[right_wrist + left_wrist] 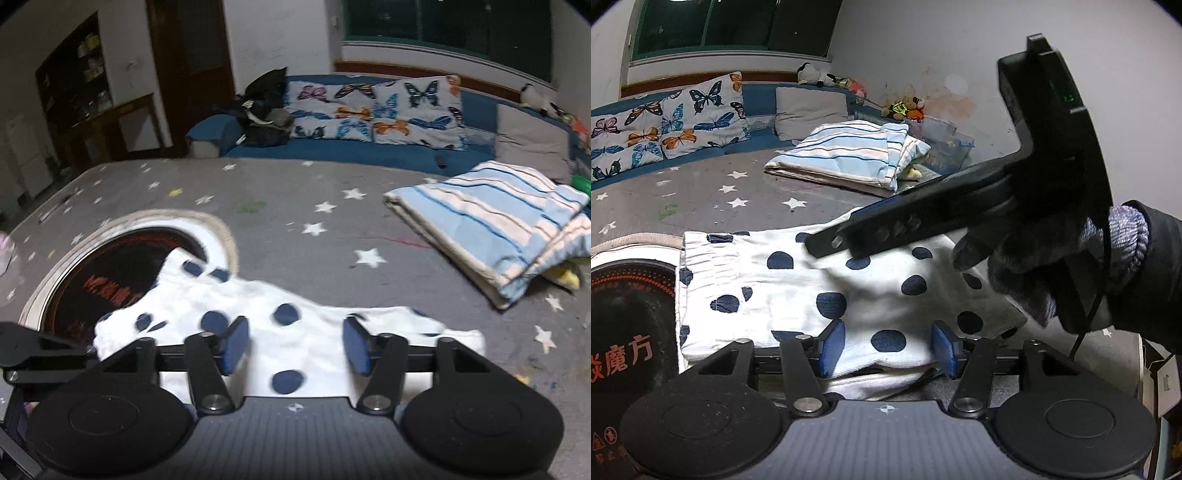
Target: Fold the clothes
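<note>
A white garment with navy dots [798,295] lies folded and flat on the grey star-print bed cover [720,199]. My left gripper [888,347] stands open at its near edge, blue pads apart, with cloth lying loose between them. A gloved hand [1052,258] holds the other tool's black frame over the garment's far right part. In the right wrist view the same garment [295,332] spreads under my right gripper [295,345], which is open too, with its pads clear of the cloth. That view is slightly blurred.
A round black mat with red characters and a white rim [110,273] lies partly under the garment's left end. A folded blue-striped blanket [498,229] sits at the far right. Butterfly pillows [376,107] and a grey cushion [809,110] line the back.
</note>
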The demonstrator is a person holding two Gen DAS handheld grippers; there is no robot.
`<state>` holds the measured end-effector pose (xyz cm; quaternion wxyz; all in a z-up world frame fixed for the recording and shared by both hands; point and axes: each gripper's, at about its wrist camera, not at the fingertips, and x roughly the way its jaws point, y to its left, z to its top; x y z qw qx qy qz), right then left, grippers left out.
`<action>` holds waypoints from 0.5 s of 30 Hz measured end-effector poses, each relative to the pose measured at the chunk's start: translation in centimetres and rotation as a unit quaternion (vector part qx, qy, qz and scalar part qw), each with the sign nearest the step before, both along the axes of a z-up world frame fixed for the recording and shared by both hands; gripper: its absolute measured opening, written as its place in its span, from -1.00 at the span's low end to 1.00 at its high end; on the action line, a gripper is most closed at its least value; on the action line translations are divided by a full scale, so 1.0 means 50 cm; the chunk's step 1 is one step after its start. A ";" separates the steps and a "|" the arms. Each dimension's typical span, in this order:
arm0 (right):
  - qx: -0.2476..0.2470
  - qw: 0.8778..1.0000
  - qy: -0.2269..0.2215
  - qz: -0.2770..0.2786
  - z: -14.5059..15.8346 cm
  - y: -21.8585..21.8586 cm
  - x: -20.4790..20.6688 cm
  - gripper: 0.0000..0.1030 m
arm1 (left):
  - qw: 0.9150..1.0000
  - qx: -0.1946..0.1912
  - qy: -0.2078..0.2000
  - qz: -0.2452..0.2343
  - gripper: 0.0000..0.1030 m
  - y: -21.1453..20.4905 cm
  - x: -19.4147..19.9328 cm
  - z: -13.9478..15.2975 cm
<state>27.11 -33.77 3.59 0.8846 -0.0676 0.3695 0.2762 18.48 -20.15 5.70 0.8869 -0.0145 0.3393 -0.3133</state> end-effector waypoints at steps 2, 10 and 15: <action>-0.006 1.000 0.005 0.007 -0.009 0.015 0.002 0.33 | 1.000 -0.001 0.000 -0.001 0.16 0.000 -0.001 -0.001; -0.012 1.000 0.015 0.002 -0.037 0.040 0.036 0.55 | 1.000 -0.002 0.001 -0.007 0.24 -0.002 -0.002 -0.007; -0.011 1.000 0.014 -0.005 -0.033 0.047 0.052 0.65 | 1.000 0.000 0.000 -0.010 0.27 -0.002 -0.004 -0.008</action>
